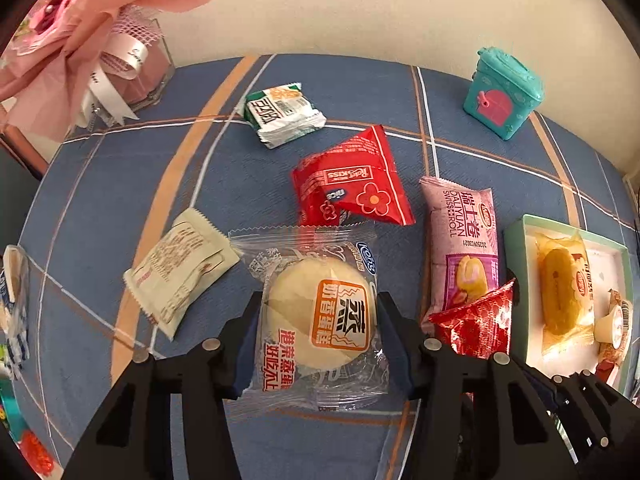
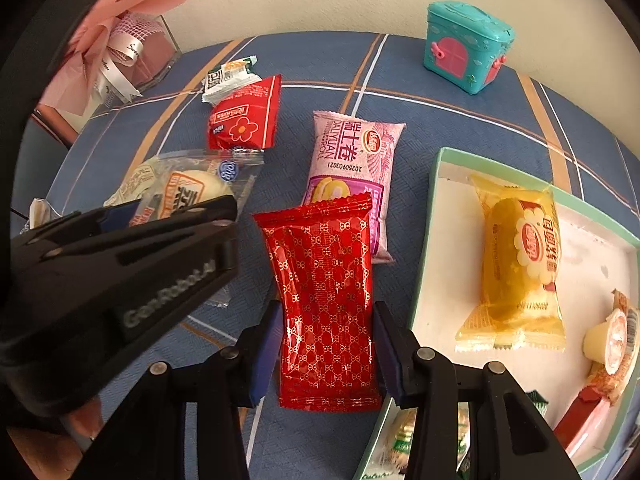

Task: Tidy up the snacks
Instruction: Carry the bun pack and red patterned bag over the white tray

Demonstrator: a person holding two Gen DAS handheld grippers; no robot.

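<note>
My left gripper (image 1: 320,344) is shut on a clear-wrapped steamed cake (image 1: 320,312), its fingers pressing both sides. My right gripper (image 2: 326,352) is shut on a red patterned snack packet (image 2: 326,300), just left of the white tray (image 2: 440,240) with a green rim. The tray holds a yellow cake packet (image 2: 516,264) and a small jelly cup (image 2: 608,340). On the blue cloth lie a pink Swiss roll packet (image 2: 352,168), a red flower packet (image 2: 244,120), a green-white packet (image 1: 280,116) and a cream packet (image 1: 180,272). The left gripper also shows in the right wrist view (image 2: 120,280).
A teal toy house box (image 2: 468,48) stands at the back right. A pink bouquet in a clear box (image 1: 80,48) stands at the back left. More packets lie at the left table edge (image 1: 16,300). A wall rises behind the table.
</note>
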